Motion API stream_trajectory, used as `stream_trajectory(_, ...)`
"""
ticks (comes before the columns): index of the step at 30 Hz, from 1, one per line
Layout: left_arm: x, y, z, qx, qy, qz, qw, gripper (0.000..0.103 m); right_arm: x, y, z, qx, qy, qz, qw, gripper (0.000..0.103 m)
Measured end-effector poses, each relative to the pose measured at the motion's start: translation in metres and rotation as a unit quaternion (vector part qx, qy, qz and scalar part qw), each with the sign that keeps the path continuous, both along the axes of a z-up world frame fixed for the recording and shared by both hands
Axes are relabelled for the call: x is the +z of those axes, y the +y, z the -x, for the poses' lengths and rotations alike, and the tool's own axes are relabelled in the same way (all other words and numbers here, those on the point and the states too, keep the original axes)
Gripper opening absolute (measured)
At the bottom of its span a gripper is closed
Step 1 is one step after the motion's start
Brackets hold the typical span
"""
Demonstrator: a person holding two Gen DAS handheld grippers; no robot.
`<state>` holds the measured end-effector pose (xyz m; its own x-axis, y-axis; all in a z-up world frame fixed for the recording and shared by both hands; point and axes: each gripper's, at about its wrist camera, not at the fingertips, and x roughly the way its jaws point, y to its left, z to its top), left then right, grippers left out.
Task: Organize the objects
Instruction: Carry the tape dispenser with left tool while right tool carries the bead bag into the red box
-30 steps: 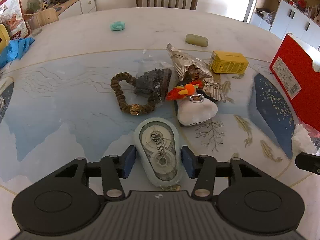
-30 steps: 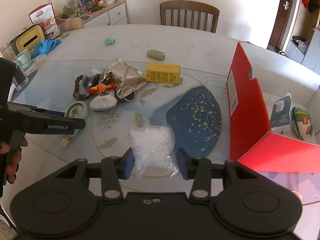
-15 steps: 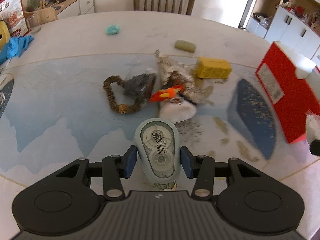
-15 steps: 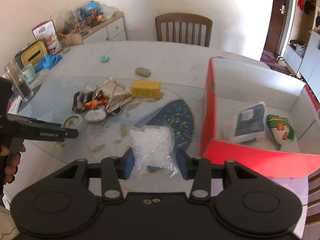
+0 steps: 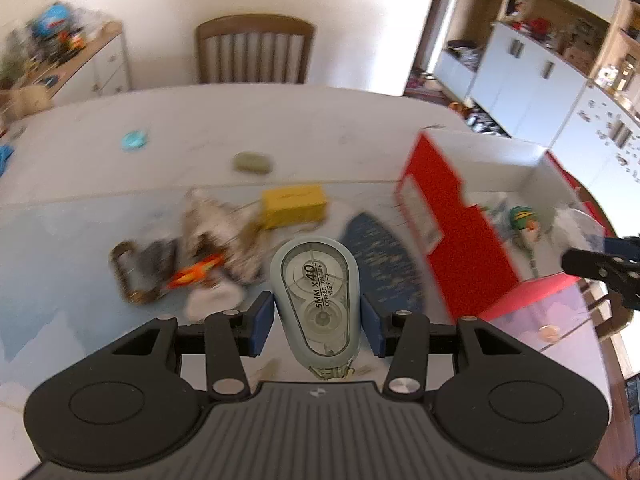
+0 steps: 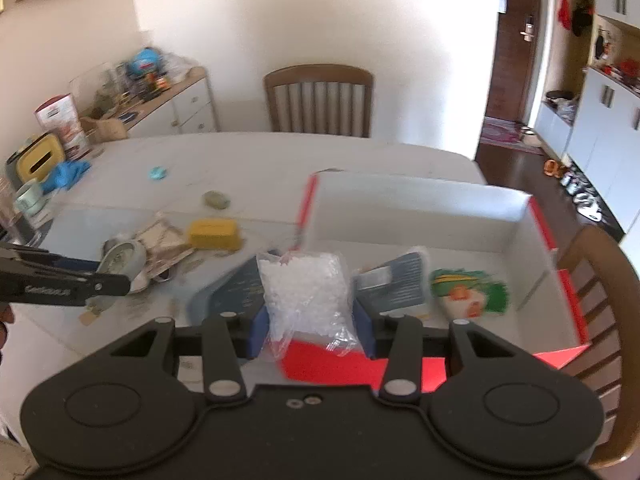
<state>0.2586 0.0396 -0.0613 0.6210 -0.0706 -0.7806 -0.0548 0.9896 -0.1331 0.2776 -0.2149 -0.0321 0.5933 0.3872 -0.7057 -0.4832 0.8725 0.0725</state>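
Correction tape (image 5: 316, 300): pale blue dispenser, clamped between blue pads of left gripper (image 5: 317, 322), held above the tabletop (image 5: 200, 128).
Clear bag of white granules (image 6: 306, 292): clamped in right gripper (image 6: 310, 330), over the near red wall of the box (image 6: 420, 204).
Box: red outside, white inside, open-topped; contains a dark packet (image 6: 394, 286) and a green-and-orange pouch (image 6: 468, 290).
Tabletop, loose: yellow box (image 5: 294, 206), green bar (image 5: 253, 163), teal item (image 5: 134, 140), blurred pile with beads.

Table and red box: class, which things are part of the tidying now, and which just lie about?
In the job:
correction tape, left claw
bag of white beads, right claw
red box

Lying about:
yellow box
green soap
chair
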Motion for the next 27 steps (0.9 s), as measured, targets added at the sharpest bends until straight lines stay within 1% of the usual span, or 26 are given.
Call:
stream_trajectory(8,0.022,-0.060,-0.034,-0.047,-0.019,0.000,0.9987,0.046,-0.003,-0.043,-0.029,-0.025,-0.012,0.016,1.000,0.044)
stream_trajectory(17,0.041,-0.126,-0.071,-0.098,-0.039,-0.011,0.9944,0.046,-0.014,-0.083,-0.057,-0.043,-0.017,0.028,0.999,0.044)
stream_trajectory(20,0.041,-0.146,-0.085,-0.117,-0.040,-0.017,0.9922,0.046,-0.020,-0.093,-0.069,-0.049,-0.012,0.030,0.998,0.044)
stream_trajectory(23,0.038,-0.164,-0.101,-0.128,-0.033,-0.020,0.9910,0.046,-0.028,-0.097,-0.079,-0.052,-0.007,0.035,0.998,0.045)
stream_trajectory(27,0.029,-0.183,-0.118,-0.141,-0.028,-0.033,0.9890,0.046,-0.040,-0.096,-0.089,-0.041,0.000,0.047,0.998,0.045)
